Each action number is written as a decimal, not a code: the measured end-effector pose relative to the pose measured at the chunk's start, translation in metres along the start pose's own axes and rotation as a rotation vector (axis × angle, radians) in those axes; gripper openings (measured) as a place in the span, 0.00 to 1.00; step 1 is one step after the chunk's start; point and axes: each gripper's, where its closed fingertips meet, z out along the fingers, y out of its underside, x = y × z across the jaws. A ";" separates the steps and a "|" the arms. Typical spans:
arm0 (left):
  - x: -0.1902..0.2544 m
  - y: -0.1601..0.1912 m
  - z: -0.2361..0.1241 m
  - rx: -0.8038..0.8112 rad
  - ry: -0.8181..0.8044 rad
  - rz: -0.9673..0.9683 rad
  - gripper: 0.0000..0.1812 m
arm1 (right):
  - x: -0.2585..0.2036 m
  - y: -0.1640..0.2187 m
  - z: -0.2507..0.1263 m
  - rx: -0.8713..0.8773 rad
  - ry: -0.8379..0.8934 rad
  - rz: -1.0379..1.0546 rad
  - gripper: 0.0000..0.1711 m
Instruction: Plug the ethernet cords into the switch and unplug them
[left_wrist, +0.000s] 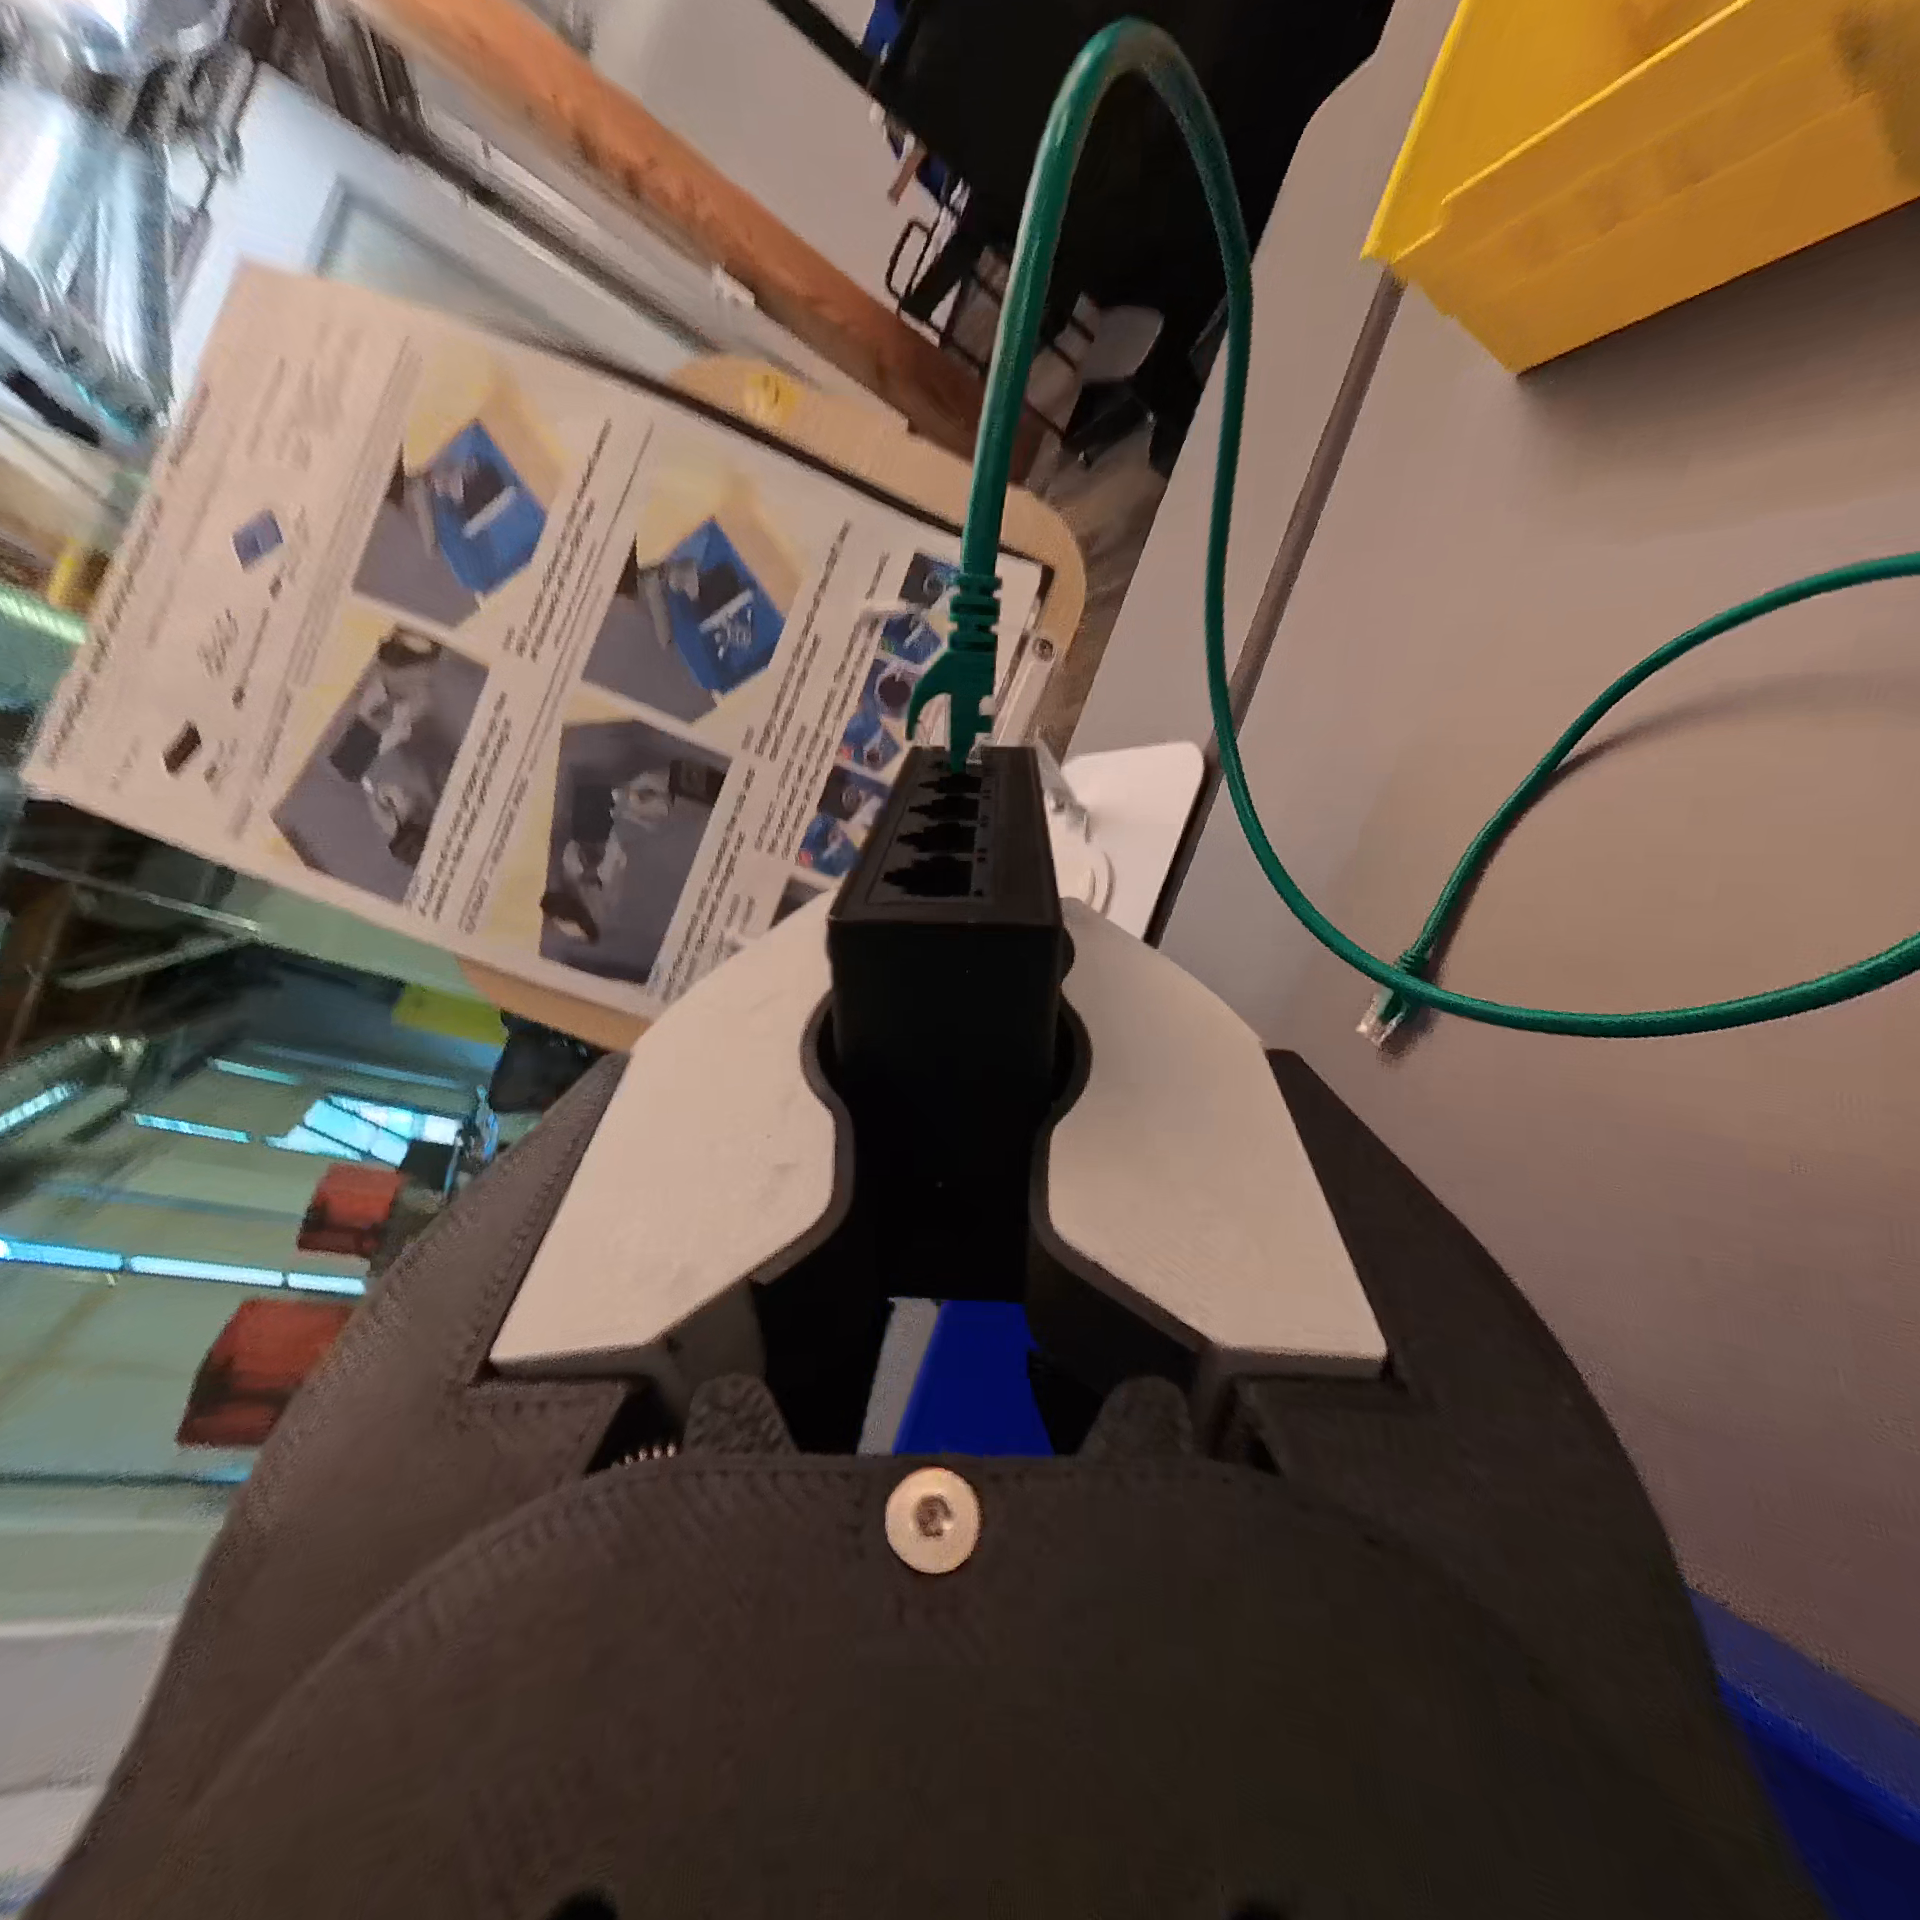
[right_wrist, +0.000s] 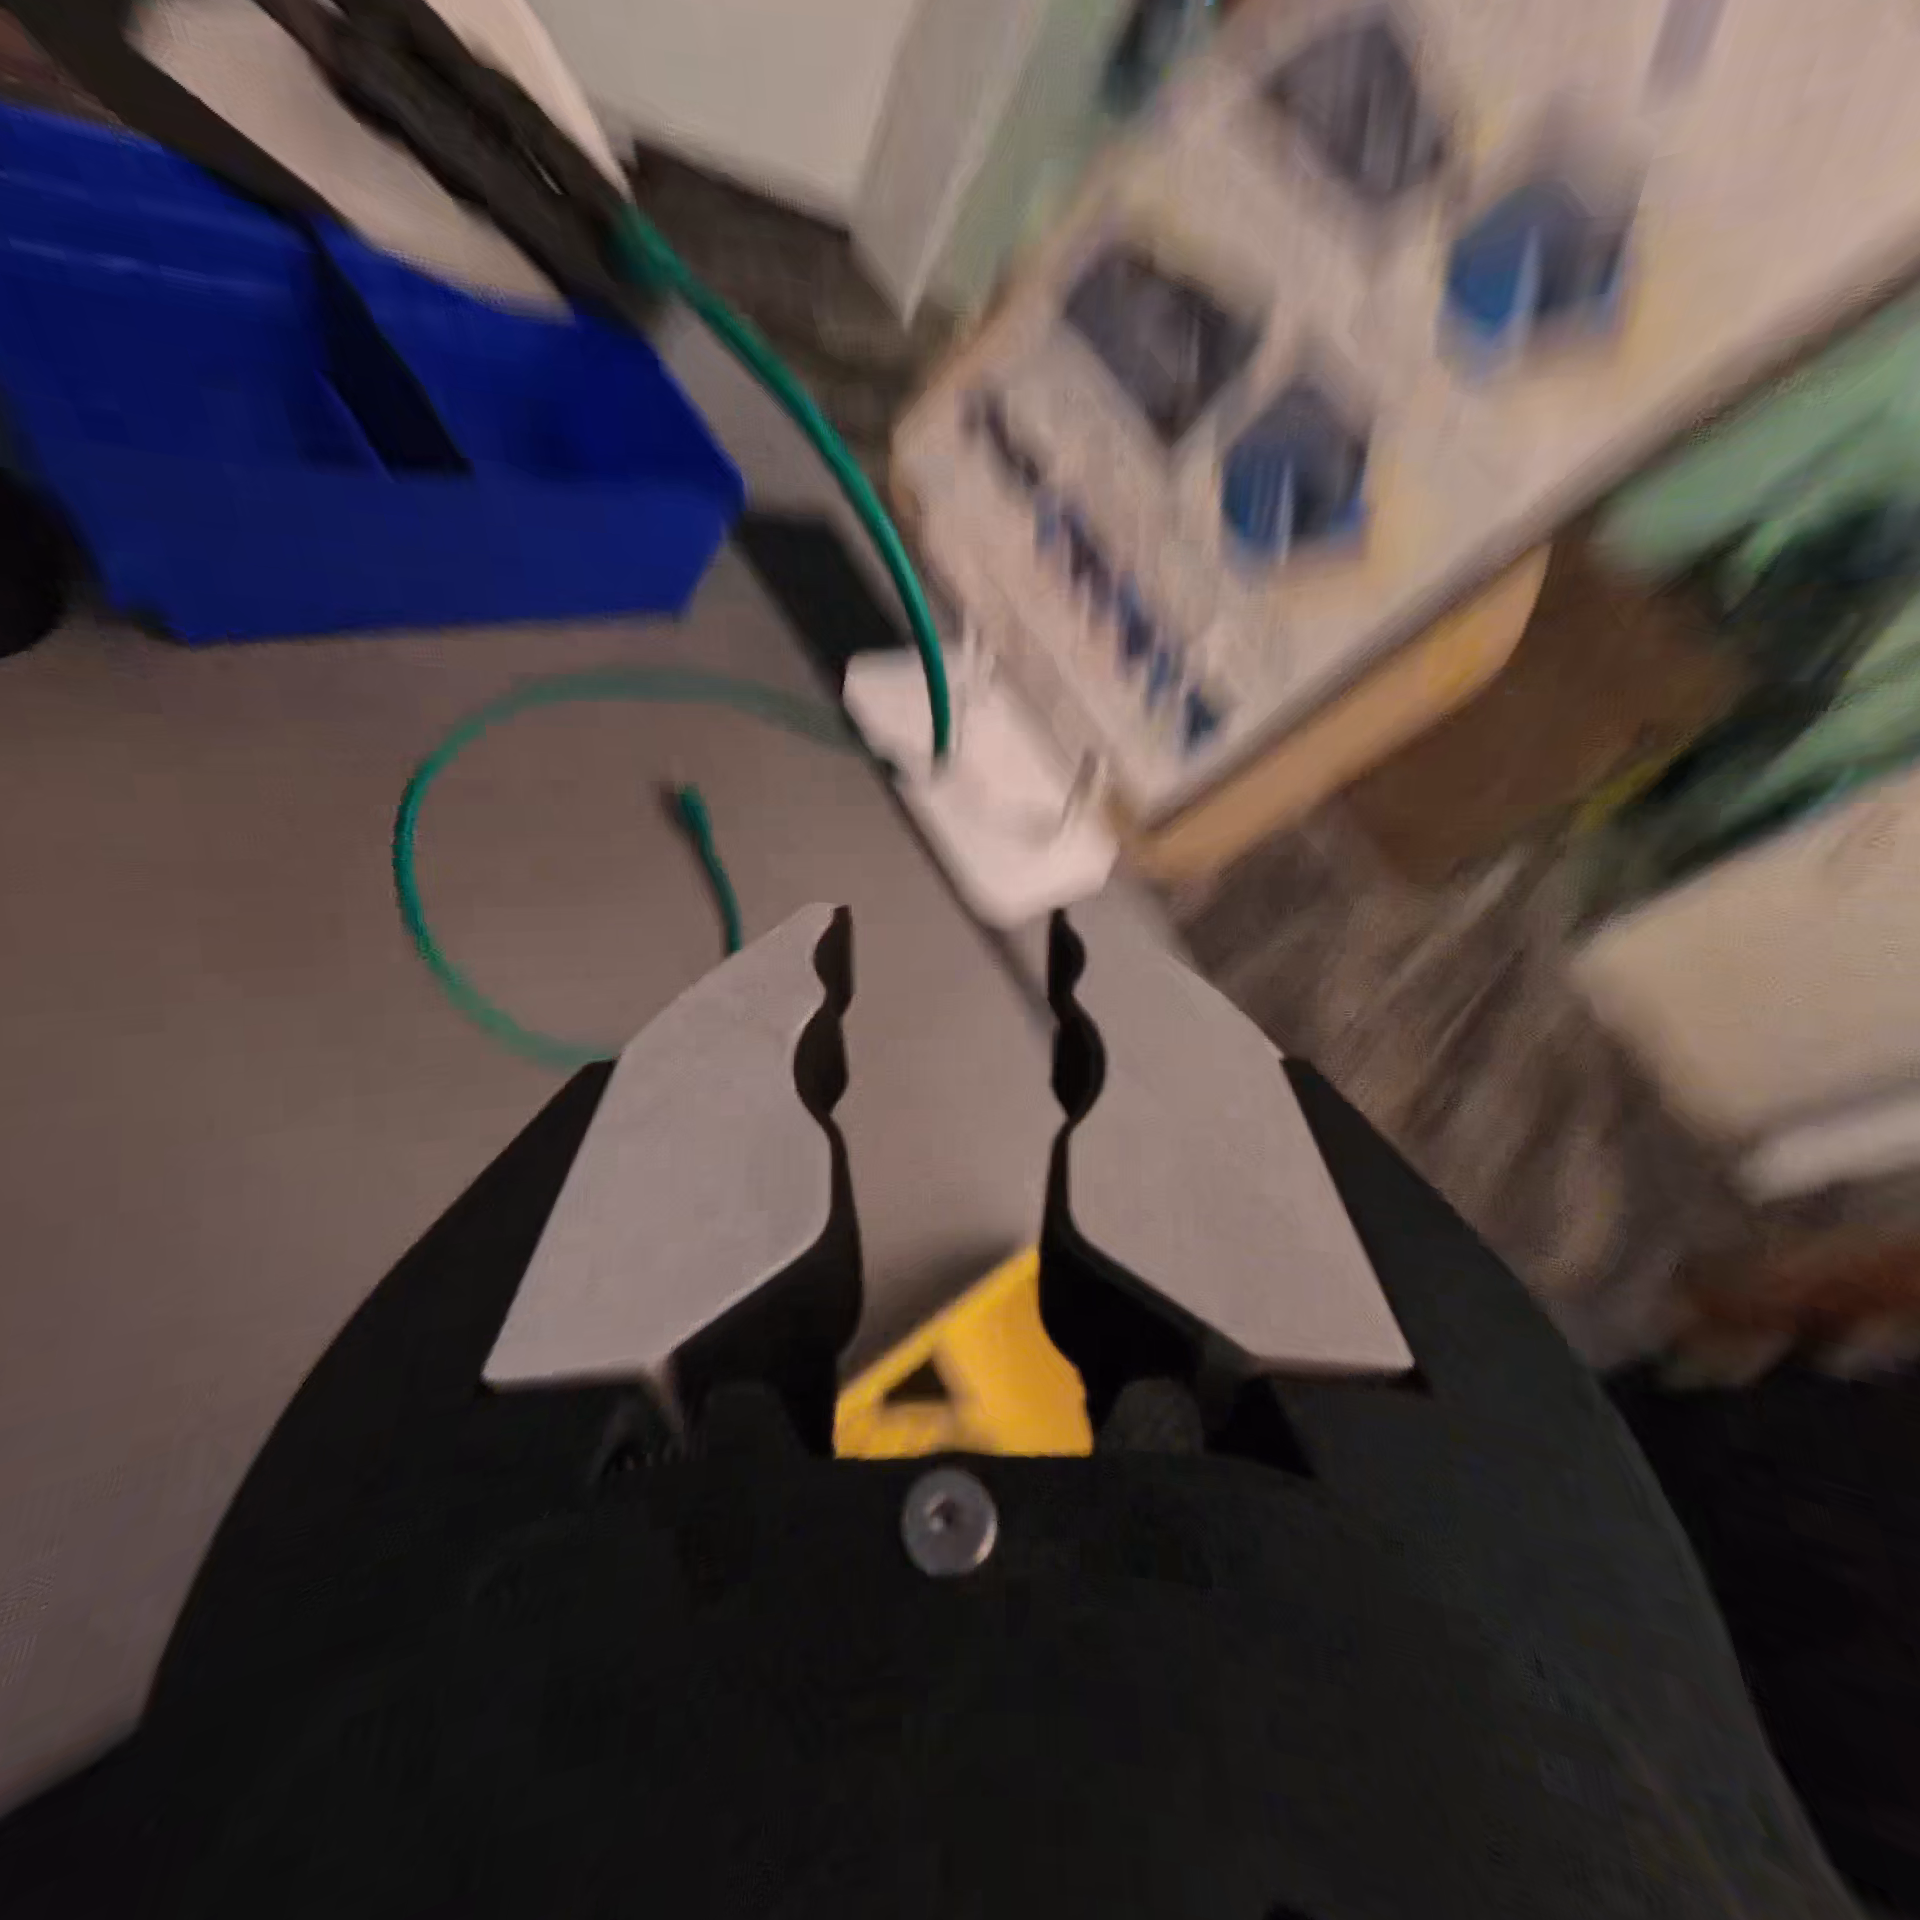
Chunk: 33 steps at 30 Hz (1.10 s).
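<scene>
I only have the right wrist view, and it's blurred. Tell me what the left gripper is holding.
Observer: The left gripper has its fingers shut on the black switch.
Operator: Report the ports.
Observer: A green cord's plug sits in the farthest port. The nearer ports are empty.
Operator: Find me a free end.
Observer: A loose clear plug lies on the grey table, right of the switch in the left wrist view.

Yellow bin (left_wrist: 1621, 197), blue bin (right_wrist: 312, 416), illustrated poster (left_wrist: 499, 623) beyond.
</scene>
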 end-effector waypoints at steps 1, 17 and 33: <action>0.004 -0.007 0.000 0.025 0.009 0.014 0.16 | -0.016 -0.029 0.002 0.112 0.035 -0.153 0.24; 0.026 -0.043 -0.008 0.130 0.036 0.141 0.16 | -0.093 -0.095 0.121 0.109 -0.118 -0.793 0.11; 0.030 -0.047 -0.009 0.139 0.046 0.154 0.16 | -0.097 -0.090 0.127 0.093 -0.164 -0.814 0.10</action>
